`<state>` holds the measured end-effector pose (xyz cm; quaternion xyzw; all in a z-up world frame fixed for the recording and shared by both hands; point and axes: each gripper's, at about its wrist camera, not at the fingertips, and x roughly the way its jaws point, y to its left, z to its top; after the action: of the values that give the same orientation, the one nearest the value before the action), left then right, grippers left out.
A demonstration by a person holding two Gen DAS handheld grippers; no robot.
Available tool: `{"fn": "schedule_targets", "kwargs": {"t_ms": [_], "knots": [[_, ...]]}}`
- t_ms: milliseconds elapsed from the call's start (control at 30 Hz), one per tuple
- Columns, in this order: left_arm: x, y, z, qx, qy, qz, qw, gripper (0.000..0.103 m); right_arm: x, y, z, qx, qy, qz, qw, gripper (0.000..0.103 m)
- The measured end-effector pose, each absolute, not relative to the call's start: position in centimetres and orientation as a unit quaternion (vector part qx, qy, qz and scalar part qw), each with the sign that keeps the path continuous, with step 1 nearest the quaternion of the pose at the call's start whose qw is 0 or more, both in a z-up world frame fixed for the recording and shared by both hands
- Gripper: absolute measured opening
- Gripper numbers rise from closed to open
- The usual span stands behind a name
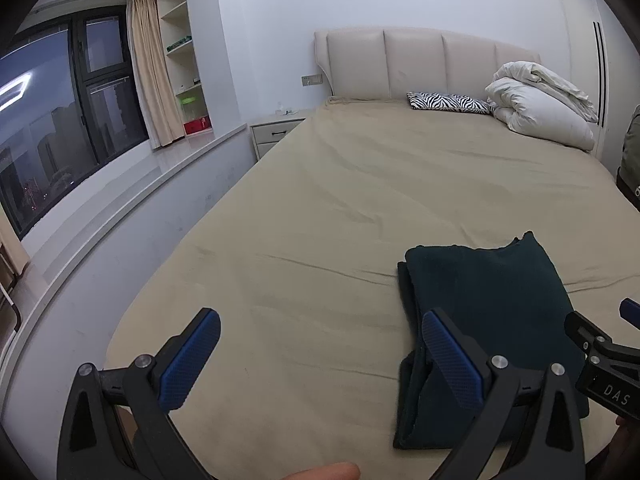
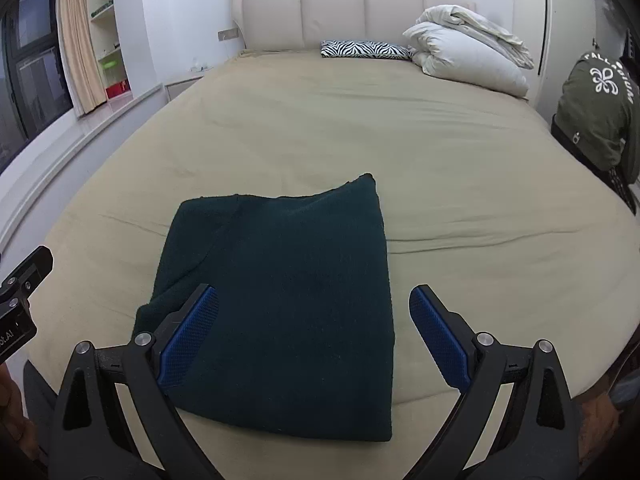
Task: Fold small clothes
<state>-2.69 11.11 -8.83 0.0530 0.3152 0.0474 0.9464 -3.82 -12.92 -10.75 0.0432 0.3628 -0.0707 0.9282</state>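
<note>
A zebra-print pillow [image 2: 366, 49] lies beside a bundled white duvet [image 2: 468, 46] (both against the headboard [image 2: 340, 12]).

Each hand-held gripper, left [image 1: 320, 356] and right [image 2: 314, 336], has black triangular-cutout arms, silver round screws at the pivots and blue cross-hatched pads [image 2: 438, 336]. White "DAS" lettering marks a black block at 3 o'clock in the left view. Bare skin shows at 6 o'clock there.

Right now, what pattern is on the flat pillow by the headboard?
Black-and-white zebra stripes on the pillow, clearest in the right wrist view.
</note>
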Motion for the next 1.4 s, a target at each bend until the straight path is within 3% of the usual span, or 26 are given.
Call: {"fn": "schedule_targets", "kwargs": {"t_ms": [667, 1400], "knots": [[0.4, 10.3, -11.6, 0.043, 0.373, -0.001, 0.927, 0.103, -3.5, -13.0, -11.6, 0.035, 0.38, -0.092, 0.92, 0.098], [0.2, 10.3, -10.9, 0.043, 0.357, -0.003, 0.933, 0.103, -3.9, -12.9, -11.3, 0.029, 0.37, -0.111, 0.922, 0.098]]}}
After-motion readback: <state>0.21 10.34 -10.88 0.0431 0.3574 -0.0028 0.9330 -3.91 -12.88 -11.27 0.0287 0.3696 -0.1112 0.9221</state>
